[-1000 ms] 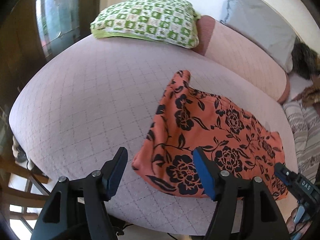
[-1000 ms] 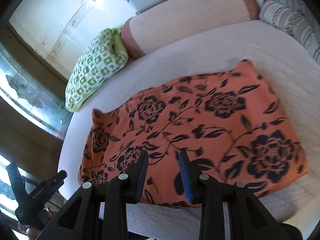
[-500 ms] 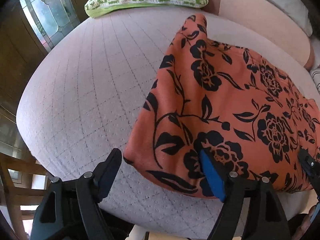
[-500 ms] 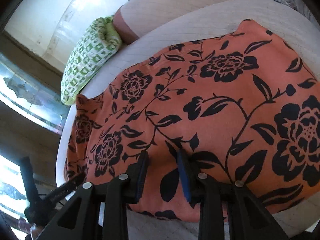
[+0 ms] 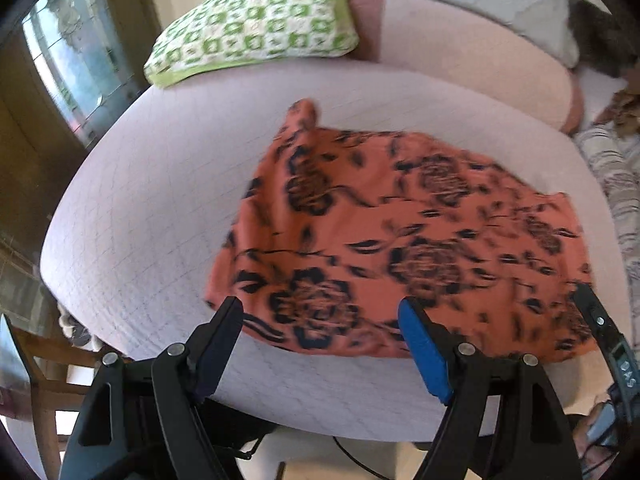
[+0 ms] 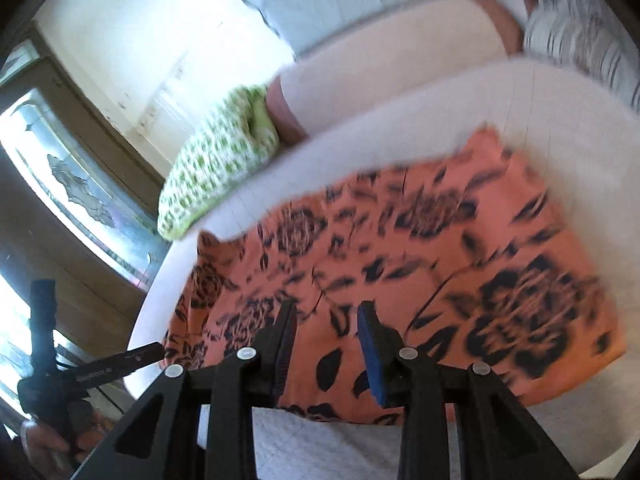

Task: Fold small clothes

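Note:
An orange garment with a black flower print lies spread flat on a pale quilted bed; it also shows in the right wrist view. My left gripper is open wide and empty, above the garment's near left edge. My right gripper is open by a narrower gap and empty, above the garment's near edge. Both views are blurred by motion.
A green-and-white pillow and a long pink bolster lie at the head of the bed. A striped cloth sits at the right. A wooden chair stands below the bed's left edge. A window is on the left.
Both grippers have pulled back and up from the garment, so more of the bed shows. The garment lies as before. Both grippers stay open and empty.

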Available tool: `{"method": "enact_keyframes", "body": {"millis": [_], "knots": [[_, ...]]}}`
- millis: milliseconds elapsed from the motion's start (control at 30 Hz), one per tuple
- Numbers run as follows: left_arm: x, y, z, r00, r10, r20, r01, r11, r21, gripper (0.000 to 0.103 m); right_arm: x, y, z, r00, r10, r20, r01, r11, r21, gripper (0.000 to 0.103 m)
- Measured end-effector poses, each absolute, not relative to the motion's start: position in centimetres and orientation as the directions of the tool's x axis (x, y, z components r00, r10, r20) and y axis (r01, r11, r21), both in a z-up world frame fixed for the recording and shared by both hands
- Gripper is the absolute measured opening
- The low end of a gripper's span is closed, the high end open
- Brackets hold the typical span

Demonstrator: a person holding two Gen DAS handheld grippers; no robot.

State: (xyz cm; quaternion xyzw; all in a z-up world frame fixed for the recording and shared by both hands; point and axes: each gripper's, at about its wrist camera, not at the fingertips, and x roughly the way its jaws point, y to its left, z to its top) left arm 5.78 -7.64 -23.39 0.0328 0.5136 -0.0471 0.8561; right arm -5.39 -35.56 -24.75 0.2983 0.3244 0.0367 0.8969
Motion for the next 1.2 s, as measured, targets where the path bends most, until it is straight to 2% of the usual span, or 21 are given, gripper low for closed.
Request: {"method": "enact_keyframes", "body": {"millis": [100, 300, 533, 800, 1200], "knots": [[4.5, -9.5, -22.0, 0.482, -0.082, -0.872, 0.171, 0.985, 0.002, 0.08, -6.9, -36.9, -23.8, 0.826, 0.221, -0.518, 0.132, 0.818, 0.56, 0.035], [1.9, -12.9, -20.4, 0.518, -0.109, -0.848, 0.284, 0.958, 0.05, 0.08, -8.3, -38.2, -22.8, 0.854, 0.164, -0.493, 0.153, 0.827, 0.54, 0.035], [-0.1, -13.9, -21.4, 0.502, -0.13, -0.855, 0.34, 0.939, 0.057, 0.08, -9.2, -38.1, -22.0, 0.873, 0.139, -0.468, 0.147, 0.839, 0.523, 0.035], [-0.4, -11.5, -24.2, 0.438, -0.111, -0.892, 0.285, 0.958, 0.021, 0.08, -9.9, -36.6, -21.5, 0.866, 0.171, -0.47, 0.11, 0.852, 0.513, 0.035], [1.6, -5.9, -25.4, 0.407, -0.08, -0.91, 0.132, 0.991, -0.028, 0.08, -12.0, -36.1, -21.9, 0.849, 0.199, -0.489, 0.107, 0.842, 0.529, 0.035]]}}
